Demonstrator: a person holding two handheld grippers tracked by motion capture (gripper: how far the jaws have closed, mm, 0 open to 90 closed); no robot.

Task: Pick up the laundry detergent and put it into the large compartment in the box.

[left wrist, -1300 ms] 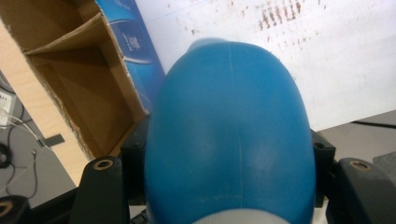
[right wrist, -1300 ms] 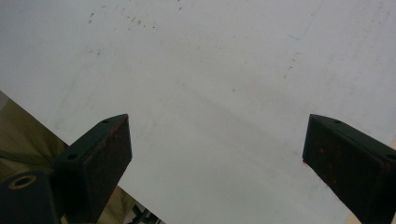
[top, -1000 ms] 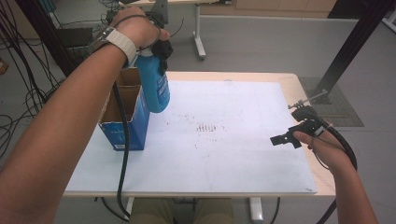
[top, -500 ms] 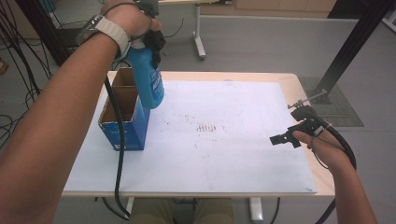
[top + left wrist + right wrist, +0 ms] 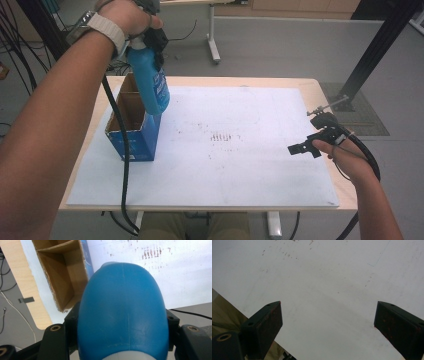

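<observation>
A: What does the bottle [image 5: 149, 80] look like?

B: Blue plastic, smooth, with a label on its side and a pale neck. It hangs tilted at the upper left of the high view, its base just over the right rim of the box [image 5: 131, 131].

A: Held how?

B: The left gripper [image 5: 150, 37] is clamped on it near the top, one jaw on each side of its shoulder.

A: And the right gripper [image 5: 306, 148]?

B: Wide apart, nothing between the jaws, at the right edge over the white sheet [image 5: 240, 165].

A: Count things.

B: One bottle, one box, two grippers. The box is open, blue outside, brown inside, with a divider making two compartments.

A: Anything in the way?

B: The left gripper's cable [image 5: 123, 170] drapes down across the box's front.
</observation>
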